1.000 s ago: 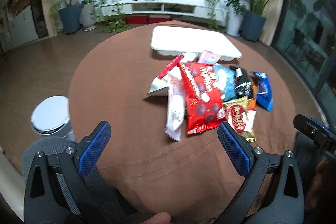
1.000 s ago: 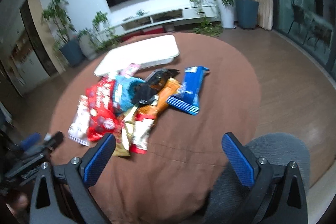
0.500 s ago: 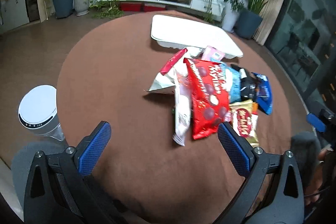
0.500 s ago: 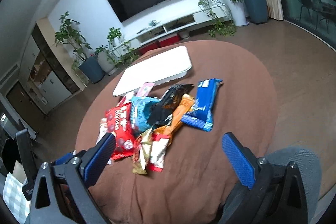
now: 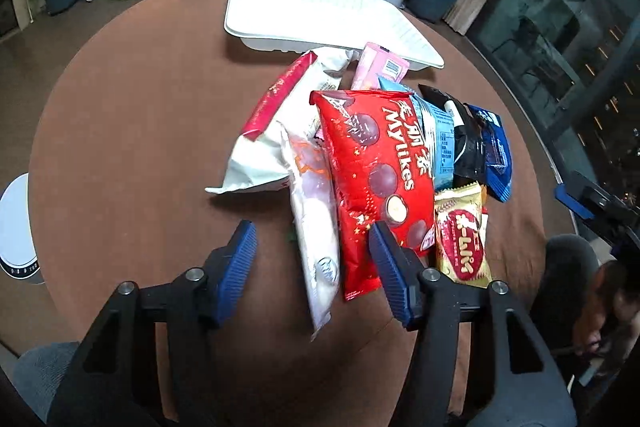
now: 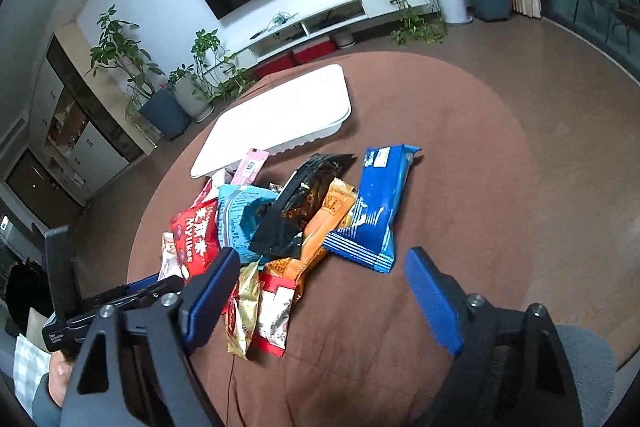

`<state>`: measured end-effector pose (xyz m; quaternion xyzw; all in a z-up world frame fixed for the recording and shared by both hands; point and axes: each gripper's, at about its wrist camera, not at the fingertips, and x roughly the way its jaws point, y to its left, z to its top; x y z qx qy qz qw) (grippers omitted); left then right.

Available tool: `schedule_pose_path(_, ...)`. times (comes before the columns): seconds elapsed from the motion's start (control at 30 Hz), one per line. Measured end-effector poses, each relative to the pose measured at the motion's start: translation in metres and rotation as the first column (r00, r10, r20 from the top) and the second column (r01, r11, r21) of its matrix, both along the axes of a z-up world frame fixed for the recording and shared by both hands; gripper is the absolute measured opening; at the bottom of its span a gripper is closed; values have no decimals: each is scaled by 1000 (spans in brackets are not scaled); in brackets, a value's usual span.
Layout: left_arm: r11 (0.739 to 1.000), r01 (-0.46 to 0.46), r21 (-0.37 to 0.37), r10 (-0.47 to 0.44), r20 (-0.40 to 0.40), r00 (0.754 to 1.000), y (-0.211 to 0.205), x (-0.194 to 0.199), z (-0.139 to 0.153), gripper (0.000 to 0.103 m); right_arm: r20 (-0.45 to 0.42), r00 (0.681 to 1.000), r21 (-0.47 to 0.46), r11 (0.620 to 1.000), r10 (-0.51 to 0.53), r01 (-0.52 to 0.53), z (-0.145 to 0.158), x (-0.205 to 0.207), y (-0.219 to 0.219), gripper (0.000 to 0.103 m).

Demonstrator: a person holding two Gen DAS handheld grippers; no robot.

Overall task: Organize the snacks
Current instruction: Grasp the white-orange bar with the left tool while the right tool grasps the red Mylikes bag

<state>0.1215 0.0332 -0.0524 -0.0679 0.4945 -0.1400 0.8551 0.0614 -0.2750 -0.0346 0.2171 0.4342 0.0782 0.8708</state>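
Snacks lie heaped mid-tabletop [image 5: 140, 131], just short of the empty white tray [image 5: 320, 11], presumably their destination. Left claw [image 5: 312, 239] closing, nothing gripped yet; long white packet [image 5: 316, 227] sits between its jaws, red Mylikes bag [image 5: 376, 163] under the right one. Right claw [image 6: 320, 275] also closing, empty; blue packet [image 6: 376, 203] just ahead. Only the right view shows the orange packet [image 6: 324, 223] fully.
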Motion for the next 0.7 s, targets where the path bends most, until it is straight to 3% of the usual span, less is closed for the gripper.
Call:
schedule_pose_path(0.27,1000,17,1,-17,-41,999,-1,7,-9,57,-3,1000,16,1000,14,-13,-3,2,2,87)
schedule_pose_path(0.33,999,31,8,-31,-38,999,-6,10,-9,43,2,1000,7,1000,16,-16,-1,1,3,87)
schedule_pose_path(0.37,999,37,9,-37,-38,999,-9,12,-9,23,5,1000,3,1000,15,-15,-2,1,4,87)
schedule_pose_path(0.4,999,44,5,-43,-41,998,-11,13,-10,16,7,1000,2,1000,14,-14,-1,1,3,87)
schedule_pose_path(0.7,998,57,-23,-58,-38,998,-13,8,-13,14,-1,999,0,999,42,-42,-3,2,14,86)
